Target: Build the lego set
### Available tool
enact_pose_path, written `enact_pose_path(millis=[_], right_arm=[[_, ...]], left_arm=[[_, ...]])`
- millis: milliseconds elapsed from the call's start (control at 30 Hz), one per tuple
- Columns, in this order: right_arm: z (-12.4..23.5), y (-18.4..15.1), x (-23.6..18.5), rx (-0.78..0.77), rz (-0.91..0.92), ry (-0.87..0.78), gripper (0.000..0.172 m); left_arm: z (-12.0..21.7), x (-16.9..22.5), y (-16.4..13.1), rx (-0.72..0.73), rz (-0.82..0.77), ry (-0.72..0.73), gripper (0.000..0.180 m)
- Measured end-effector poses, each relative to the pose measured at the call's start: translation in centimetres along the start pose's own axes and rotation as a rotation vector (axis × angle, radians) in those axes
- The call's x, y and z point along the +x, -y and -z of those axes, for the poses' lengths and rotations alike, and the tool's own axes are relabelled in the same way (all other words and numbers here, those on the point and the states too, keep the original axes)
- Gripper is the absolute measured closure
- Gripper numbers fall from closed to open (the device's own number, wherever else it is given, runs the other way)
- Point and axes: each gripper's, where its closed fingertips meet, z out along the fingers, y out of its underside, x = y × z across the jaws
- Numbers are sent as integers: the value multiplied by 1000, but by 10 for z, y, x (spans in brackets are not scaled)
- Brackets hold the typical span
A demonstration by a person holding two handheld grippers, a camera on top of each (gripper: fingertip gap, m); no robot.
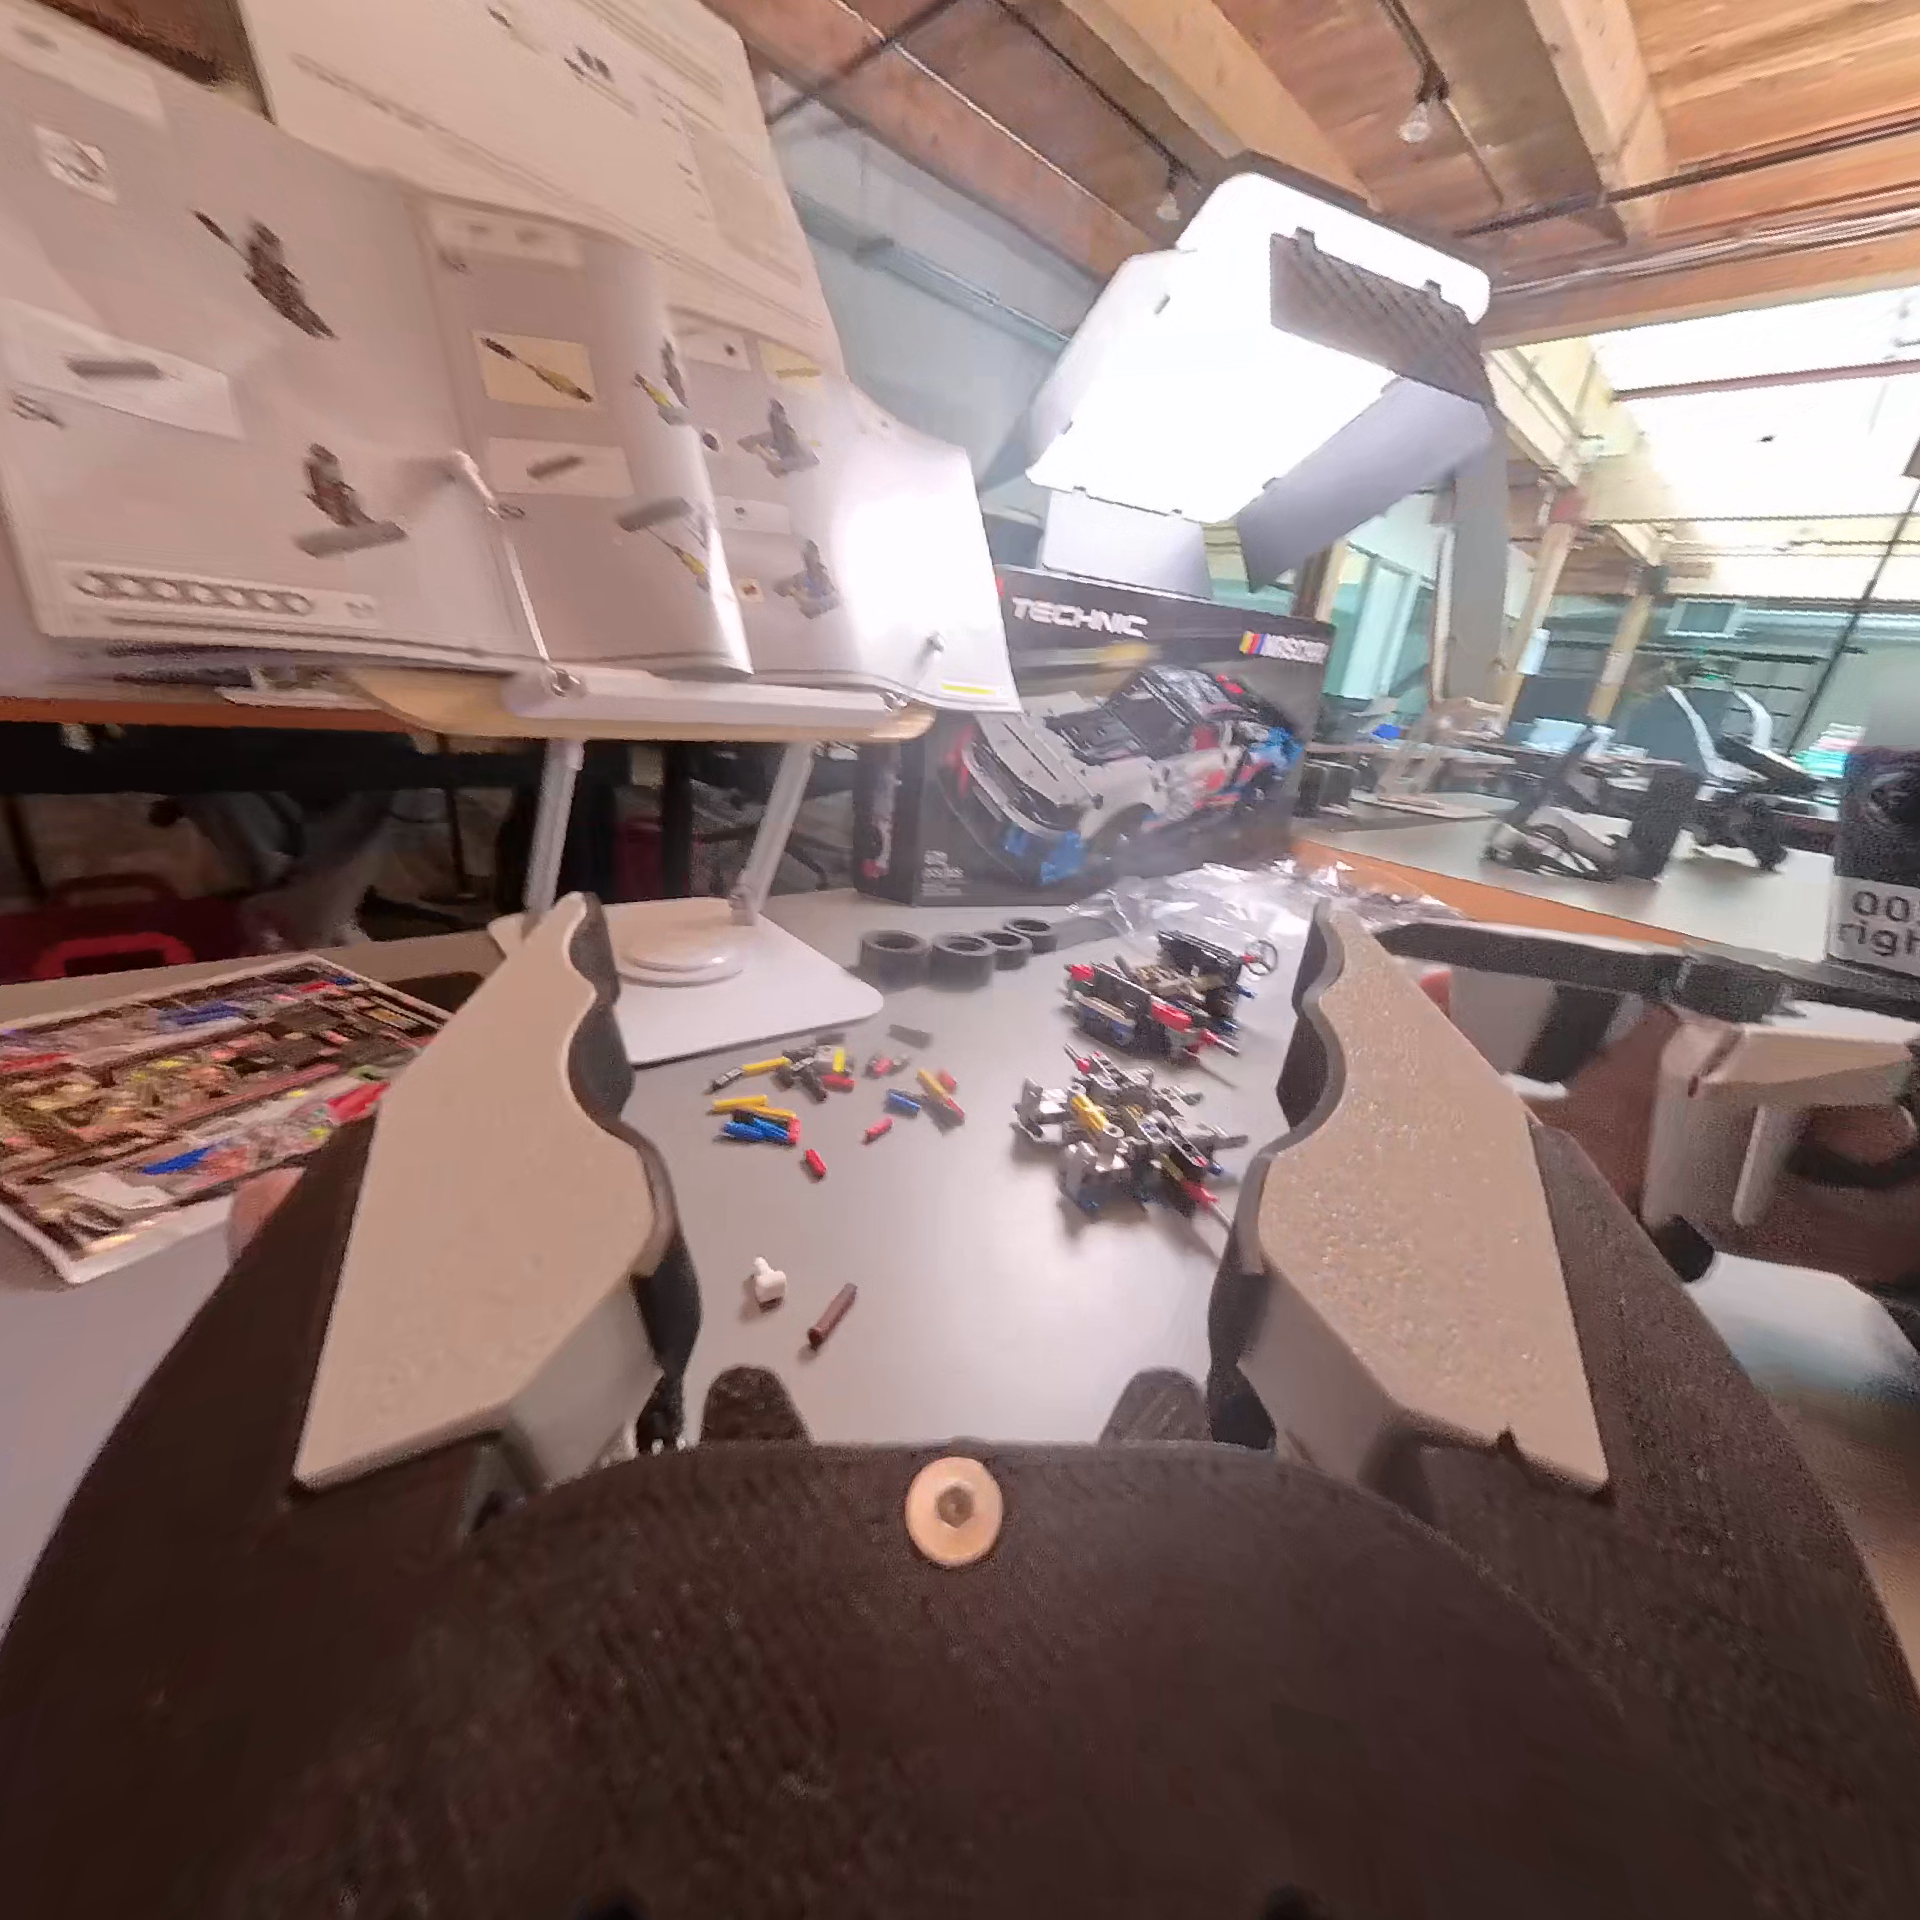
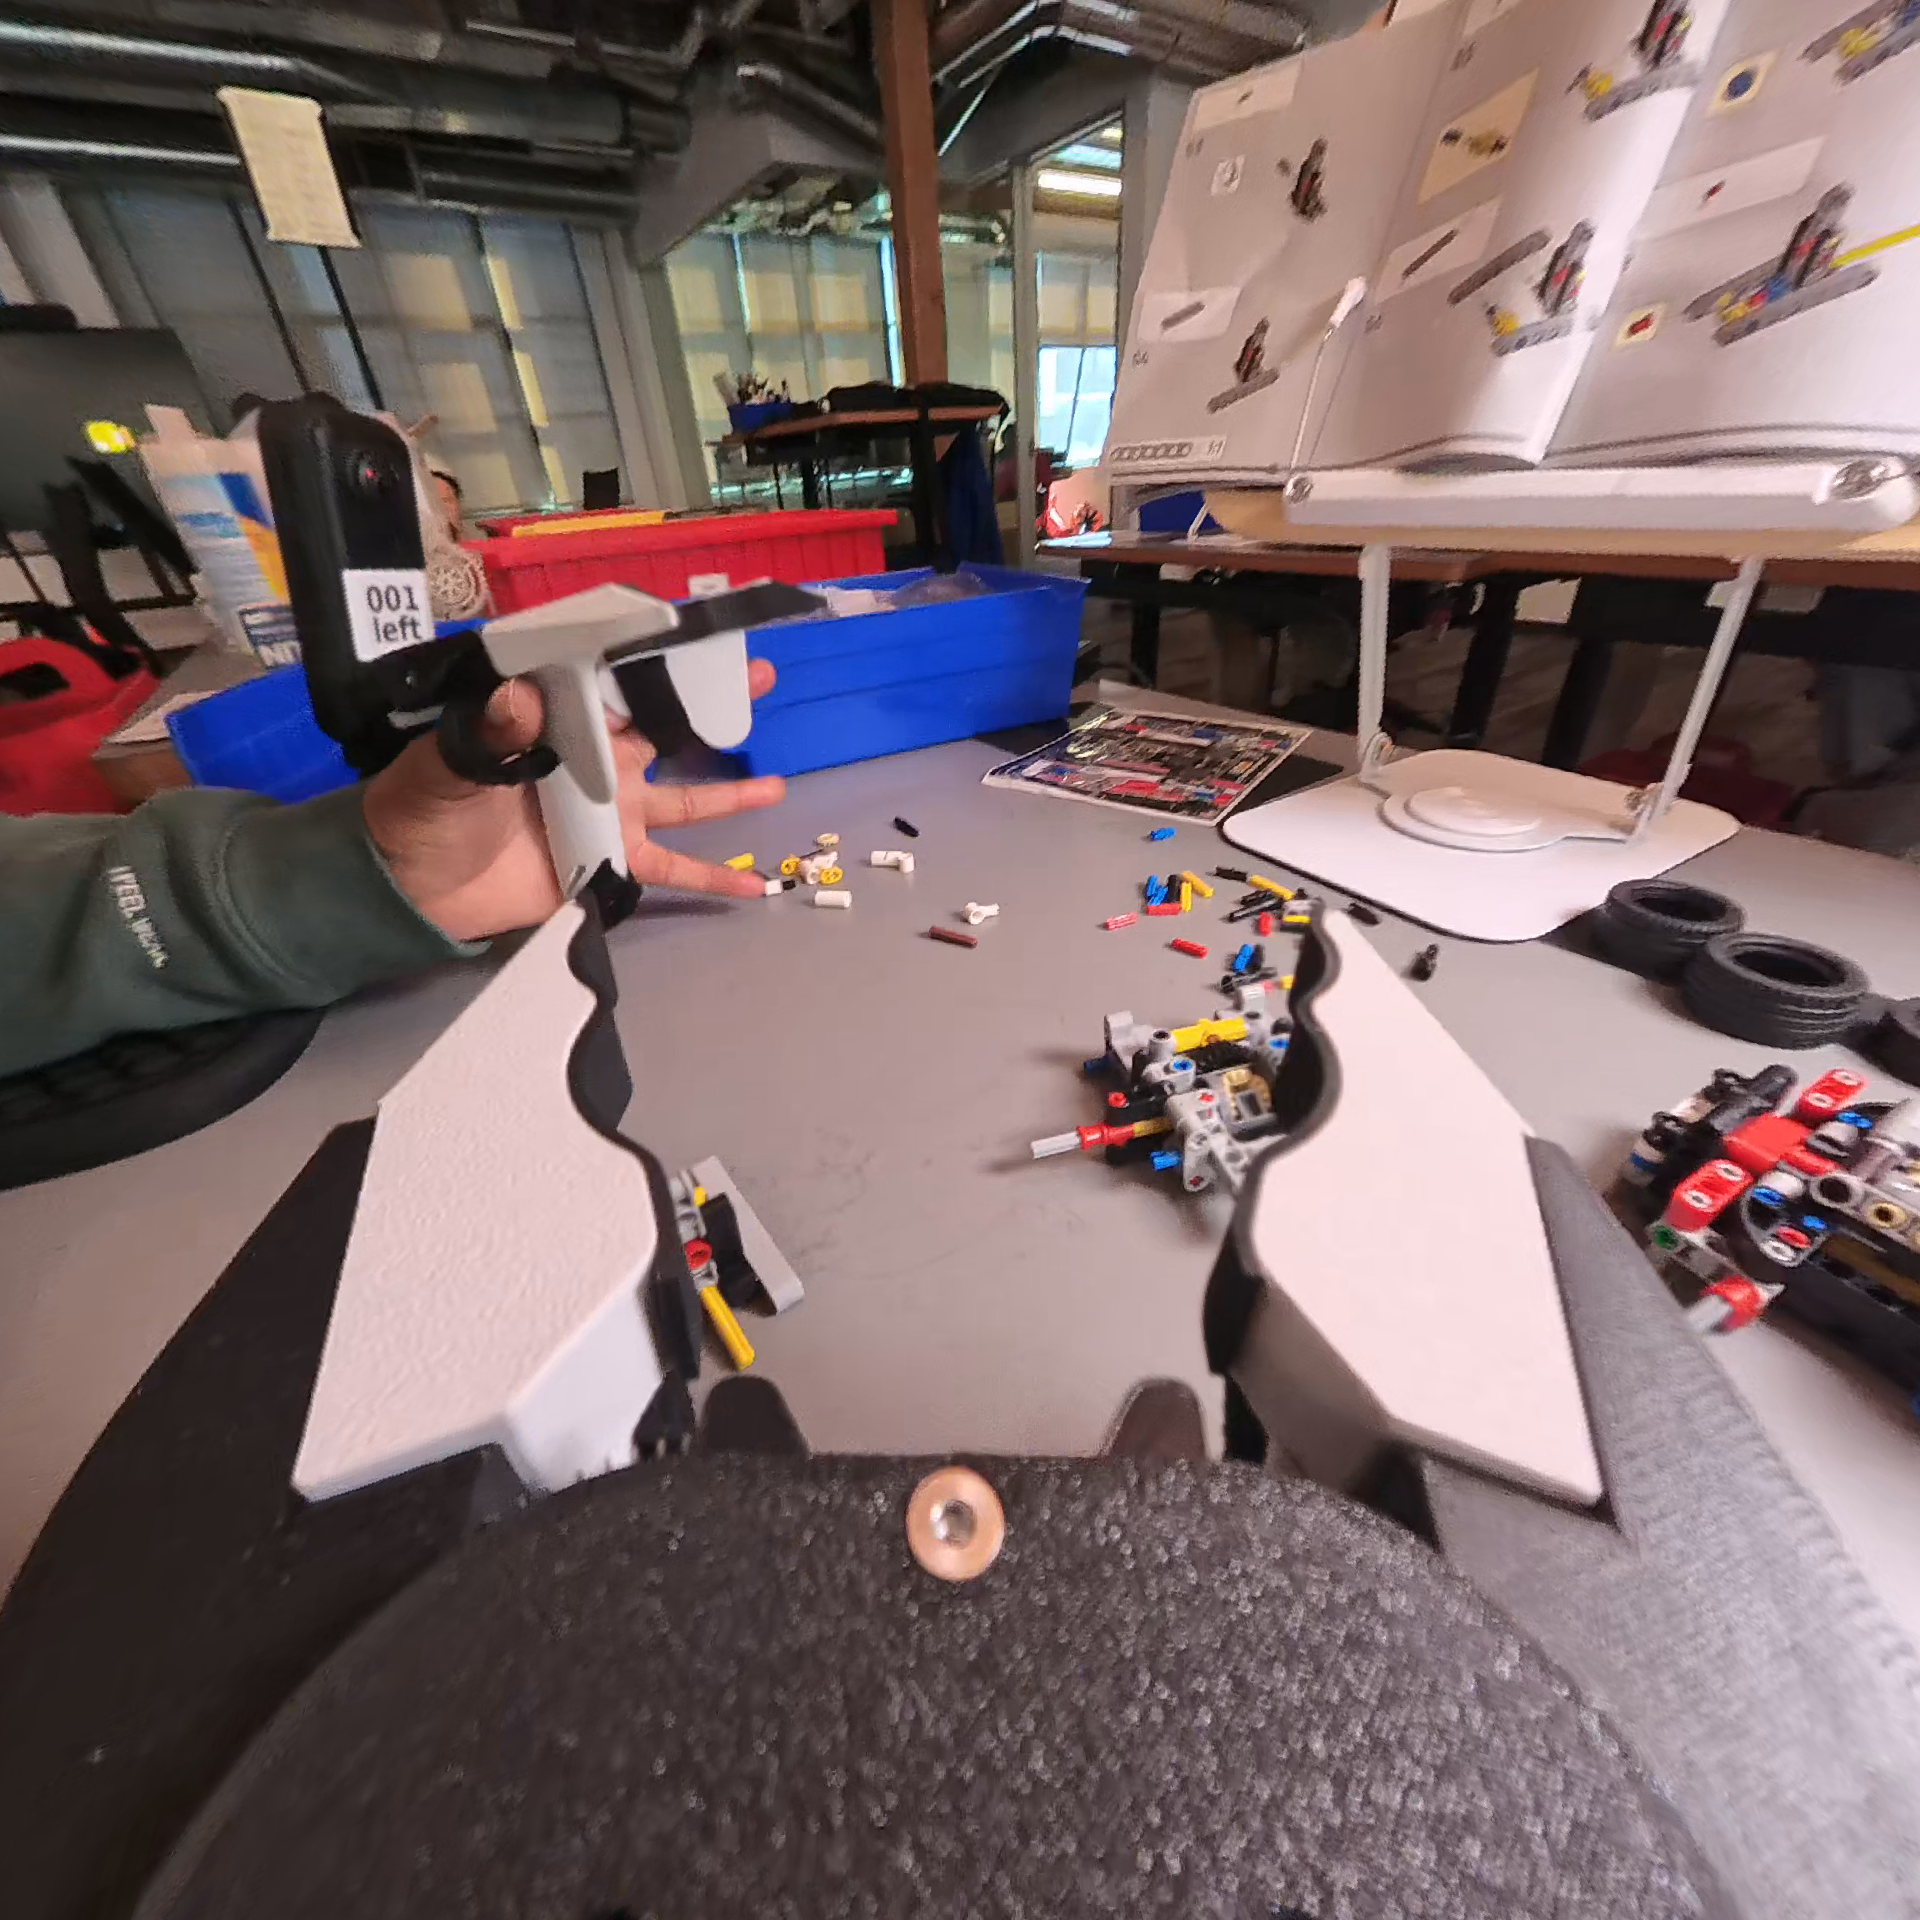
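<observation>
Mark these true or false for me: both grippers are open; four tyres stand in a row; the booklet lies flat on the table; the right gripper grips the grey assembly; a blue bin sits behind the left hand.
1. Both grippers are open. True: the left gripper and right gripper stand wide apart with nothing between the pads.
2. Four tyres stand in a row. True.
3. The booklet lies flat. False: it is propped open on a white stand.
4. The right gripper grips the grey assembly. False: it lies on the table, by the right finger.
5. A blue bin sits behind the left hand. True.
</observation>
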Motion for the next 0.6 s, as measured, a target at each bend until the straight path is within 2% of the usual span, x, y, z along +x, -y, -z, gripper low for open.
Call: enact_pose_path(millis=[100, 167, 233, 433, 600], right_arm=[[1, 4, 3, 14, 0, -23, 38], [1, 0, 2, -6, -14, -10, 38], [0, -6, 1, -36, -30, 1, 40], [-1, -15, 3, -96, -12, -5, 67], [-2, -11, 25, -103, 8, -85, 87]], left_arm=[[-5, 8, -11, -60, -25, -35, 44], [-4, 12, -10, -64, -83, -34, 48], [-2, 17, -7, -75, -118, -30, 59], [0, 11, -14, -122, -132, 15, 89], [3, -1, -20, -169, -188, 85, 112]])
